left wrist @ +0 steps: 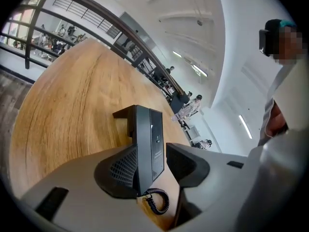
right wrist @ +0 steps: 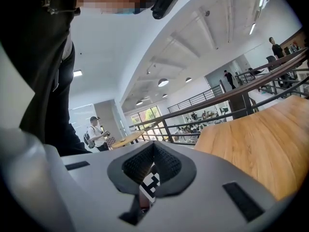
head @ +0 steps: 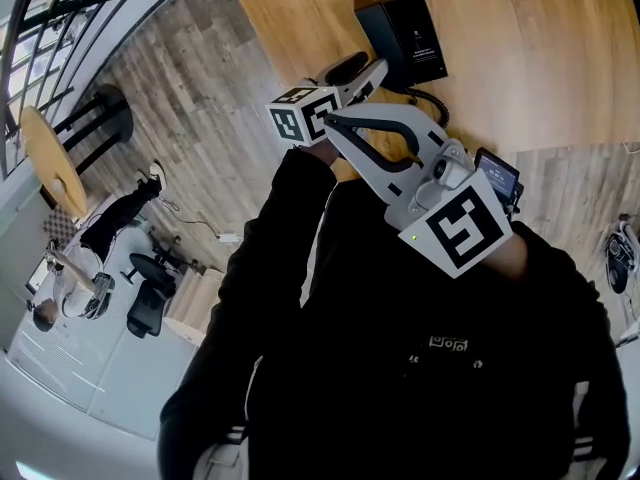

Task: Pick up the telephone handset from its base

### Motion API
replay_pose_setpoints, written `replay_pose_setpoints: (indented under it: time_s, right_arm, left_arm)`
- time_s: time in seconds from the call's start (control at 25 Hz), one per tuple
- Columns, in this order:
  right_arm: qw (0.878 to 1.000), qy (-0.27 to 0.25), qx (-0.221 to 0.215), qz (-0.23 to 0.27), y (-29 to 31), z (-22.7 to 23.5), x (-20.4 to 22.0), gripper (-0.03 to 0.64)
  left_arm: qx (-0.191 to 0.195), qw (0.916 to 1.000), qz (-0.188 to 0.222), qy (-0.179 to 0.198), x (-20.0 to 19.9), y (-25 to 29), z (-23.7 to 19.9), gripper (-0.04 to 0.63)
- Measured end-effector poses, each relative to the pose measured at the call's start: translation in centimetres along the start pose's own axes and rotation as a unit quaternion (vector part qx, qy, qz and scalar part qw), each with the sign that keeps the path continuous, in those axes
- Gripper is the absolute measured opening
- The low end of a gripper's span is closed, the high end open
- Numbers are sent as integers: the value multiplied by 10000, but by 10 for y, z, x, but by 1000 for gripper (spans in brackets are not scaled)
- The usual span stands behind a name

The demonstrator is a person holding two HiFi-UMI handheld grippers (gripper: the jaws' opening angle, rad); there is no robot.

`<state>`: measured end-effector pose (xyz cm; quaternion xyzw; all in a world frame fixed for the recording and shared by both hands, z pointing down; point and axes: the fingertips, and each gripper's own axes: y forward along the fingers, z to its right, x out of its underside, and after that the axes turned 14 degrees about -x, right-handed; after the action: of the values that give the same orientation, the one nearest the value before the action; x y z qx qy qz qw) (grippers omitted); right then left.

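The black telephone (head: 402, 30) lies on the wooden table (head: 540, 58), its handset resting on the base and its coiled cord (head: 432, 103) trailing toward me. My left gripper (head: 358, 76) reaches to the phone's near end. In the left gripper view the telephone (left wrist: 145, 139) stands between the wide-apart jaws of the left gripper (left wrist: 154, 162). The left pad (left wrist: 120, 170) lies beside the phone's side; the right pad (left wrist: 186, 166) is apart from it. The cord (left wrist: 157, 202) curls below. My right gripper (right wrist: 153, 151) is shut on nothing, held behind the left gripper's marker cube (head: 303, 115).
The table's curved edge (head: 290, 78) runs just left of the phone, with a drop to a lower floor holding a round table (head: 50, 163) and a stool (head: 100, 108). A railing (left wrist: 120, 33) borders the table's far side. People stand far off (right wrist: 94, 132).
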<state>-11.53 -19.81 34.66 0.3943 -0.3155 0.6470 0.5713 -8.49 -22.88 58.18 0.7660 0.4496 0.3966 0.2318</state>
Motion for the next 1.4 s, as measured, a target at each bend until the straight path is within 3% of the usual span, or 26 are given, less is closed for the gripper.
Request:
replay_pose_setpoints:
  time_s: [0.2,0.32,0.52,0.72,0.96,1.4]
  right_arm:
    - [9997,-48,-211,-99,3,-11,3,18]
    - [9996,7,-259,-127,3,-12,7,18]
    - [9994,23,-302,-157,2,-11,9,18]
    - [9994,214,-263,-71,2,-9,8,18]
    - [9990,186,-390,-141,5,-11,8,18]
    - [9985,267,-462,-91,4,-11,14,18]
  left_arm:
    - [51,9998,63,187,-9,4,-3,181]
    - [82,9999,141,-3,-15,8,-5,181]
    - [180,9998,-8,55,-12,17,-9,181]
    - [424,9990,-75,-138,-11,19,-6,181]
    - [333,9991,-247,127,-8,26,-7,181]
    - [571,9972,-491,-10,-2,41,-17,172]
